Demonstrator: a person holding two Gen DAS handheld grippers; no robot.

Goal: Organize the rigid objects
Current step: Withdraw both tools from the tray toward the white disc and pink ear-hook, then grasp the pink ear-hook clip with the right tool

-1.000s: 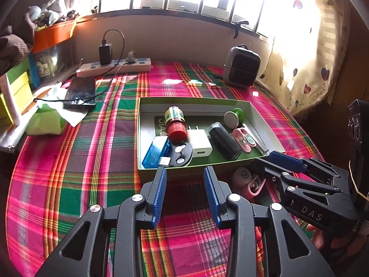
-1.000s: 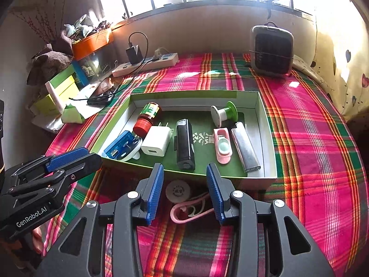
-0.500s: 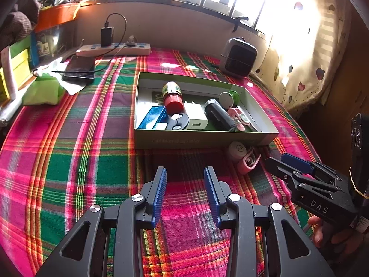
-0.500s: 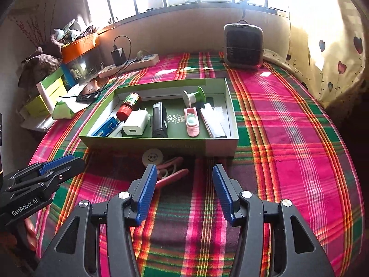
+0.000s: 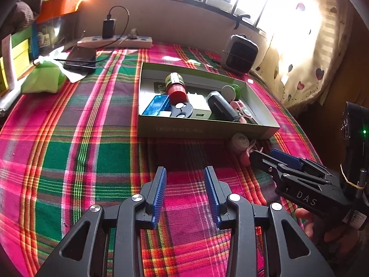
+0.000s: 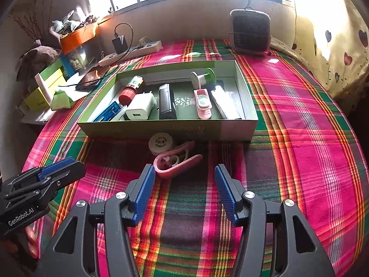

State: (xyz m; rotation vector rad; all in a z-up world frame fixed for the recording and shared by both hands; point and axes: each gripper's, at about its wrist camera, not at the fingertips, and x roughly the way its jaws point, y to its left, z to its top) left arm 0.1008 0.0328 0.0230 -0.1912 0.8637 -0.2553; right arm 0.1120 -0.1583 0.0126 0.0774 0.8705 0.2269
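A green cardboard box (image 6: 168, 130) (image 5: 203, 132) lies on the plaid cloth with several small things in it: a red-capped bottle (image 6: 129, 92), a white charger (image 6: 139, 110), a black case (image 6: 166, 102), a pink holder (image 6: 203, 103), a green spool (image 6: 204, 77). In front of the box lie a round white tin (image 6: 161, 142) (image 5: 239, 141) and a pink clip (image 6: 176, 164). My right gripper (image 6: 183, 173) hovers just short of the clip, its jaws opening, nothing between them. My left gripper (image 5: 185, 175) stands open over bare cloth, nothing in it.
A power strip (image 5: 115, 42) with a black adapter, a dark phone (image 5: 80, 57) and a green pouch (image 5: 42, 80) lie at the back left. A small heater (image 6: 250, 31) stands at the back right. Yellow and green boxes (image 6: 43, 87) line the left edge.
Both grippers have drawn back from the box toward me. The right gripper's jaws have spread wider, and the pink clip and white tin now lie ahead of its tips rather than between them.
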